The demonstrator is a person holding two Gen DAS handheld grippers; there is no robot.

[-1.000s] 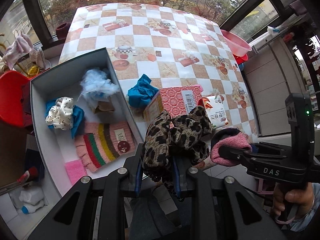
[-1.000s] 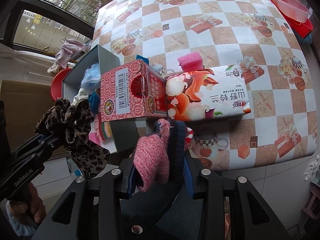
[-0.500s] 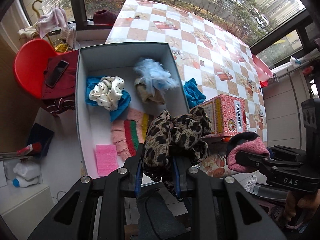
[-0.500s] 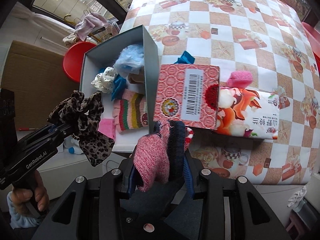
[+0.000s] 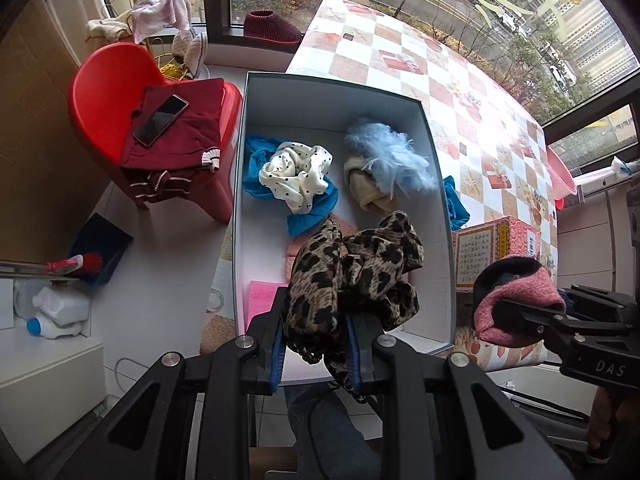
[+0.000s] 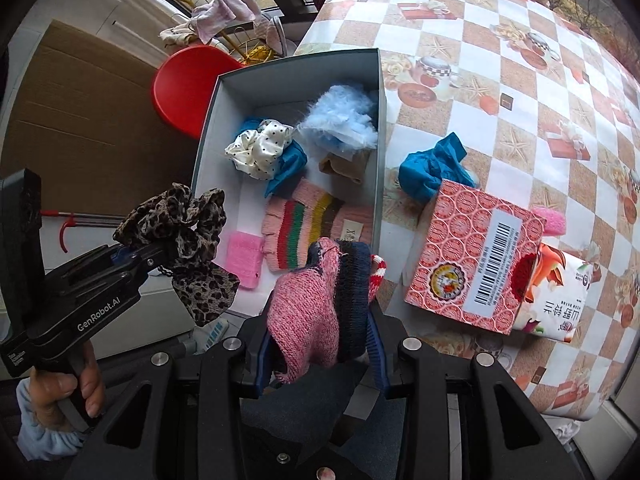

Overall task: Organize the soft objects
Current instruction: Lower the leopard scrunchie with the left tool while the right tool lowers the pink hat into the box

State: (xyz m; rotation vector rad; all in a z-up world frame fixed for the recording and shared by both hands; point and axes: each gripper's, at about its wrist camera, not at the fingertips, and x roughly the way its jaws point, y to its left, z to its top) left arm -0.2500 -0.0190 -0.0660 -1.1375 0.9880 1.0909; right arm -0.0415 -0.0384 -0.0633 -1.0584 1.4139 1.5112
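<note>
We hold the left gripper [image 5: 316, 340] with its pads clamped on a leopard-print scrunchie [image 5: 356, 272], which hangs above the near end of the grey box [image 5: 448, 240]. The right gripper [image 6: 320, 344] is closed on a pink knit item [image 6: 308, 312] with a dark blue cuff; it sits over the near right corner of the box, close to the box wall.

Contents of the box:
- a white polka-dot scrunchie [image 5: 296, 172] lying on a blue cloth [image 5: 312, 212];
- a light-blue feathery item [image 5: 388, 156] on top of a beige item [image 5: 368, 192], against the right wall;
- a striped knit glove [image 6: 312, 220] on the floor of the box, largely hidden behind the held scrunchie in the left wrist view;
- a pink sponge [image 6: 242, 256] at the near left corner.

Outside the box, on the checkered tablecloth [image 6: 500, 80]:
- a second blue cloth [image 6: 432, 172], just beside the right wall;
- a red patterned carton [image 6: 472, 264], tilted, near the right gripper;
- a white printed packet [image 6: 556, 300] touching the carton;
- a pink fluffy item [image 6: 552, 220] partly behind the carton.

Left of the box stands a red chair [image 5: 104, 92] carrying a dark red garment [image 5: 172, 140] and a phone [image 5: 160, 120]. We see a hand [image 6: 64, 392] gripping the left gripper's handle.
</note>
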